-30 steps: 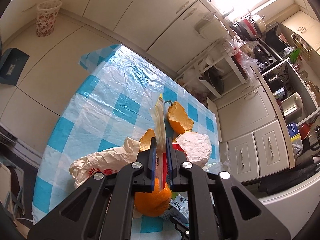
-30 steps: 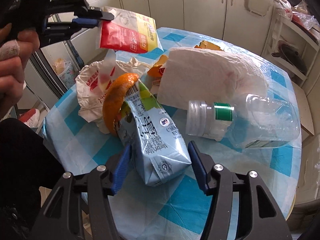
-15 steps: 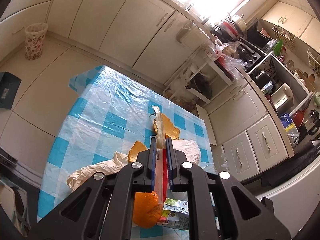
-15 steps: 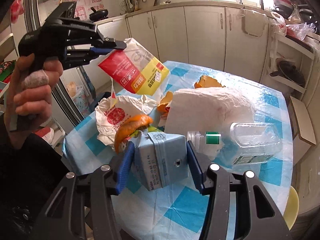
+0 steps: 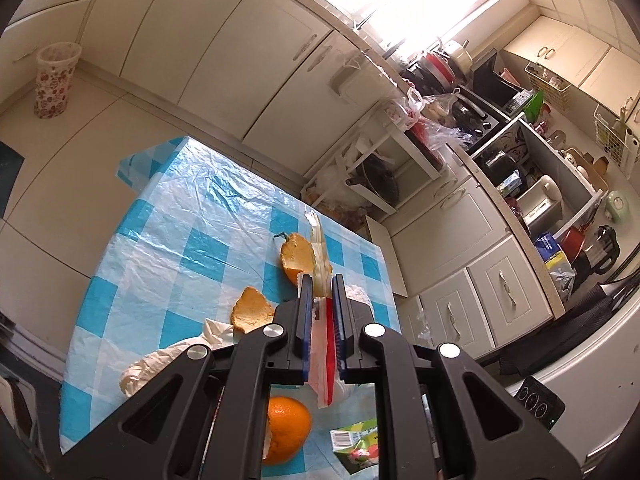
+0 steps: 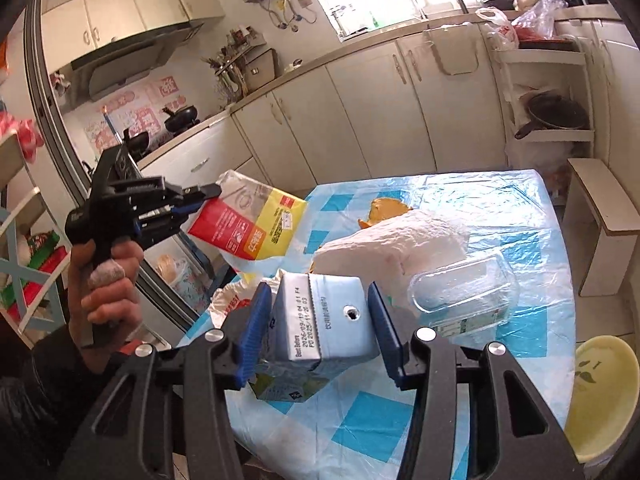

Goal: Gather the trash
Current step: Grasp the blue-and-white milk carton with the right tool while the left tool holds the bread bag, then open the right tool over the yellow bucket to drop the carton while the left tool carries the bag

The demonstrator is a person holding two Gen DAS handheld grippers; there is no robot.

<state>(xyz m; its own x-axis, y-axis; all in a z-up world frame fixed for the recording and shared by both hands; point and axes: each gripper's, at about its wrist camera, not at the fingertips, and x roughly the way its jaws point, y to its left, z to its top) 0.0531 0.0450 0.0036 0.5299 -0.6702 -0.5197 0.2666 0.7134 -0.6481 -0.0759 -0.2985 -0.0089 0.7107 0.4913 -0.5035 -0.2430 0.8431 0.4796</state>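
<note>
My left gripper (image 5: pixel 319 292) is shut on a red and yellow snack packet (image 5: pixel 322 344), held edge-on above the table; the packet (image 6: pixel 256 224) and that gripper (image 6: pixel 204 194) also show in the right wrist view, high at the left. My right gripper (image 6: pixel 318 300) is shut on a blue-grey milk carton (image 6: pixel 324 322) and holds it up above the table. On the blue checked tablecloth (image 5: pixel 192 216) lie orange peels (image 5: pixel 296 256), a whole orange (image 5: pixel 286 432), a white plastic bag (image 5: pixel 160 364), crumpled white paper (image 6: pixel 388 240) and a clear plastic bottle (image 6: pixel 464 292).
A small green carton (image 5: pixel 356 444) lies near the table's front. A flowered waste bin (image 5: pixel 54 78) stands on the floor by the cabinets at the far left. A yellow stool (image 6: pixel 600 392) and a wooden stool (image 6: pixel 604 208) stand beside the table.
Both grippers have risen. The right gripper closed on the milk carton and lifted it off the table. The left gripper carried the packet higher and back.
</note>
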